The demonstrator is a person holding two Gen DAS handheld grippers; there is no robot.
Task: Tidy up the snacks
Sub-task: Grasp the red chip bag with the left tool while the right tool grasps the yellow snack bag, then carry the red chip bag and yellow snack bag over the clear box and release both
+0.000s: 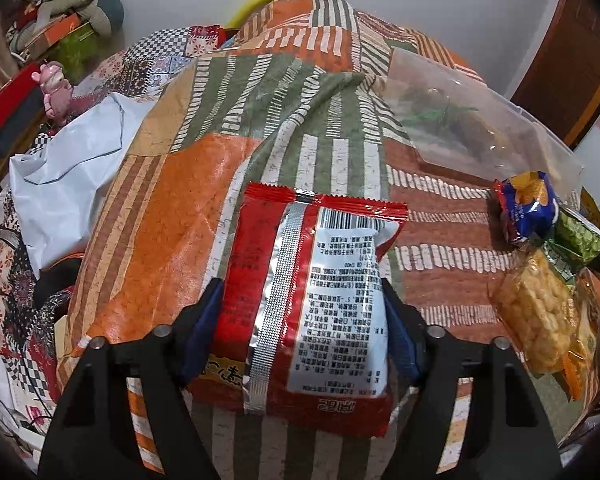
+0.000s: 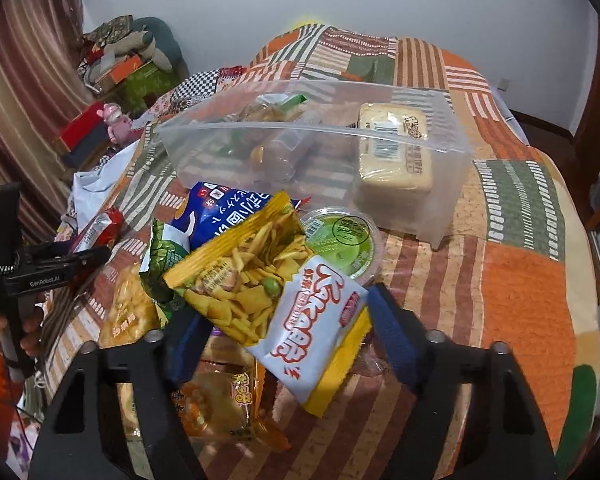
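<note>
In the left wrist view a red snack packet (image 1: 300, 304) lies back side up on the patchwork cloth (image 1: 160, 264). My left gripper (image 1: 300, 284) is shut on it, a blue pad against each long side. In the right wrist view my right gripper (image 2: 284, 304) is shut on a yellow bag of mixed crackers (image 2: 256, 280), which is tilted above the snack pile. The left gripper (image 2: 60, 264) and the red snack packet (image 2: 100, 228) also show at the left edge there. A clear plastic bin (image 2: 312, 132) behind the pile holds a pale cake packet (image 2: 396, 152) and other snacks.
Around the yellow bag lie a blue bag (image 2: 220, 208), a green pea packet (image 2: 164, 252), a green jelly cup (image 2: 344, 240) and an orange packet (image 2: 220, 400). Boxes and a pink toy (image 2: 116, 120) crowd the far left. A person's hand (image 2: 4, 328) holds the left gripper.
</note>
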